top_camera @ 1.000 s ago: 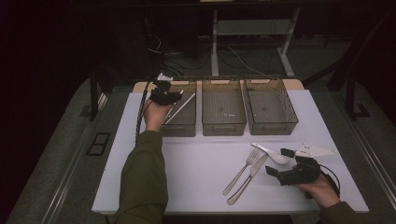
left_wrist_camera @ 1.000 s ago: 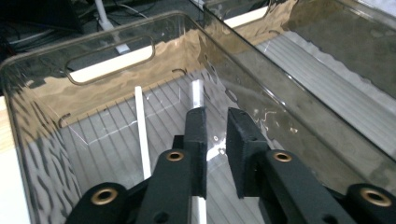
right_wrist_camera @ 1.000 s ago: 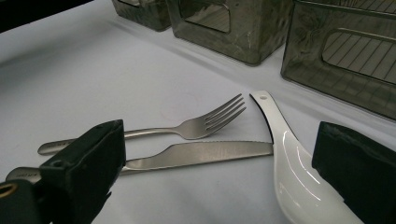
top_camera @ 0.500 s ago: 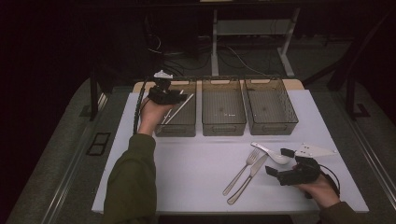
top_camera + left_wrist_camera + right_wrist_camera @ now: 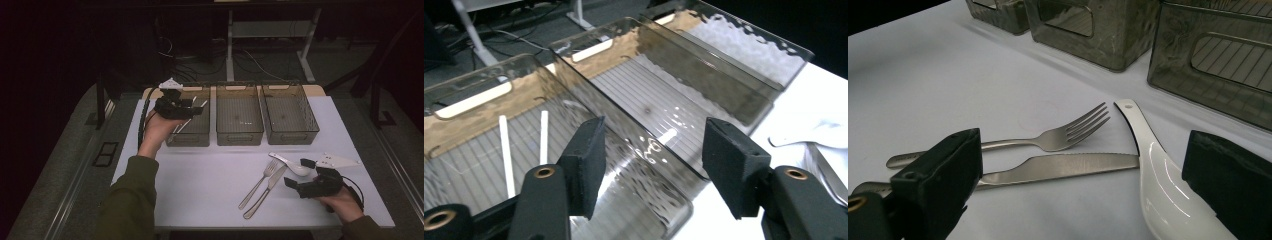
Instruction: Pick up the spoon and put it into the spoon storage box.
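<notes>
Hovering left tool (image 5: 196,108) over bin (image 5: 192,135)

The desk (image 5: 210,185) is plain white; the three bins (image 5: 239,120) are smoky grey-brown, see-through, ribbed with fine stripes on the floor; the fork (image 5: 1048,138) and knife (image 5: 1058,167) are bare silver steel; the spoon (image 5: 1168,185) is glossy white; both grippers' jaws are matte black; the sleeve (image 5: 127,205) is olive green.

left gripper (image 5: 651,167) jaws apart, empty | over left bin (image 5: 479,100) | two white sticks (image 5: 506,155) inside
</notes>
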`<state>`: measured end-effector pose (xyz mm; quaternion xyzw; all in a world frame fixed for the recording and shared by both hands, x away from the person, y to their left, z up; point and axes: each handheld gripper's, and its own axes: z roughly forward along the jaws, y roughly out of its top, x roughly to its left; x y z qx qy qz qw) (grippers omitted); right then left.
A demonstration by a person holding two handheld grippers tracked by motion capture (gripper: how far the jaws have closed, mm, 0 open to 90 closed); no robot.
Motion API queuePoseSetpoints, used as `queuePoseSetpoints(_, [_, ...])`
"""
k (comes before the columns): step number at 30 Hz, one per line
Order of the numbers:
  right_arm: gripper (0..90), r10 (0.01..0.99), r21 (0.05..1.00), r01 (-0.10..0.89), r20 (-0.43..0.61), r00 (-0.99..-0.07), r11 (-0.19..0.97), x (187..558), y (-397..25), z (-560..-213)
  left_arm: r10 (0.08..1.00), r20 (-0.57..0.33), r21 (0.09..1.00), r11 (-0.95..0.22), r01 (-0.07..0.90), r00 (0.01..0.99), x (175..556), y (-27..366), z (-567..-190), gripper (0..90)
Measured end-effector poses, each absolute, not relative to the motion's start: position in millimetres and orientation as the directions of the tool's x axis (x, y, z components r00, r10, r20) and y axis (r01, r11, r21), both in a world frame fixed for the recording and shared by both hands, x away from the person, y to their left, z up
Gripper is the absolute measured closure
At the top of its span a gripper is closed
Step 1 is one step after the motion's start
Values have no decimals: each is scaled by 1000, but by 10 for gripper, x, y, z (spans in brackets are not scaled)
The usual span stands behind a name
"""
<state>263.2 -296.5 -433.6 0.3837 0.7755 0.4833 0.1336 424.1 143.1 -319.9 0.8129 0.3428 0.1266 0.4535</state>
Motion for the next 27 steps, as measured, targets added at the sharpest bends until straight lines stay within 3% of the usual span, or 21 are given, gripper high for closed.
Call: queuePoseSetpoints(27, [30, 730, 850, 473, 170, -662, 230, 2632, -2970, -4335, 597, -61, 850, -389, 356, 800, 3372, 1323, -3603, 225])
